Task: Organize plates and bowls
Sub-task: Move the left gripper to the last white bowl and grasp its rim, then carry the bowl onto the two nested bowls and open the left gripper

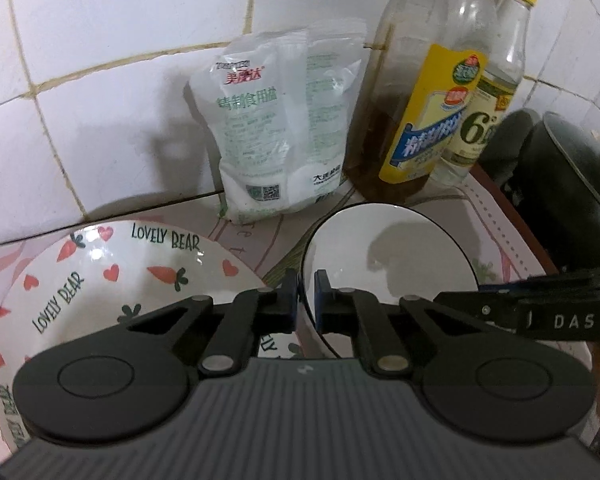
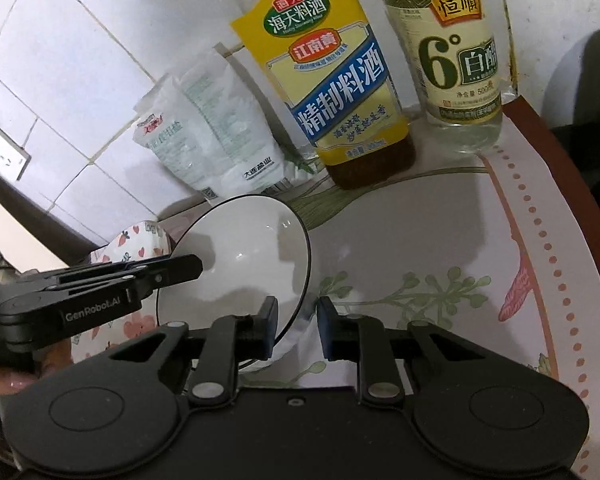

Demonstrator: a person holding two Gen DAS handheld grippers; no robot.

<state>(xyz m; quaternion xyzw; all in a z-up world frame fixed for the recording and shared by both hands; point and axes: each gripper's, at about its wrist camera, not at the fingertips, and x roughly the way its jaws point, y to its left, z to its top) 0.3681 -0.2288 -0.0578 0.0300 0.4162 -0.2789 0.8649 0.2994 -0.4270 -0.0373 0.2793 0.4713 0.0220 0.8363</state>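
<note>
Two hand-held grippers meet on the same small white ceramic bowl with a thin black rim (image 1: 388, 256), which sits tilted on the floral pink-and-green tablecloth (image 2: 420, 240) covering the table. The left gripper (image 1: 307, 296) has its blue-padded fingers pressed together on the bowl's near left rim, one pad inside and one outside the wall. The right gripper (image 2: 298, 328) straddles the bowl's right rim; its left finger lies against the inside of the wall, while a gap shows toward the right finger, so I cannot tell whether both pads are pressing. Just left of this bowl, touching or nearly so, rests a larger white ceramic bowl printed with red hearts, carrots and the words "LOVELY BEAR" (image 1: 112, 280). Behind the bowls, against the white tiled wall (image 1: 100, 60), stand a soft white plastic bag of salt (image 1: 276, 132), a clear bottle of cooking wine with a yellow and blue label (image 2: 336, 92), and a clear vinegar bottle with a yellow cap (image 1: 496, 76). A dark rounded pot (image 1: 572, 188) sits at the table's right edge.
</note>
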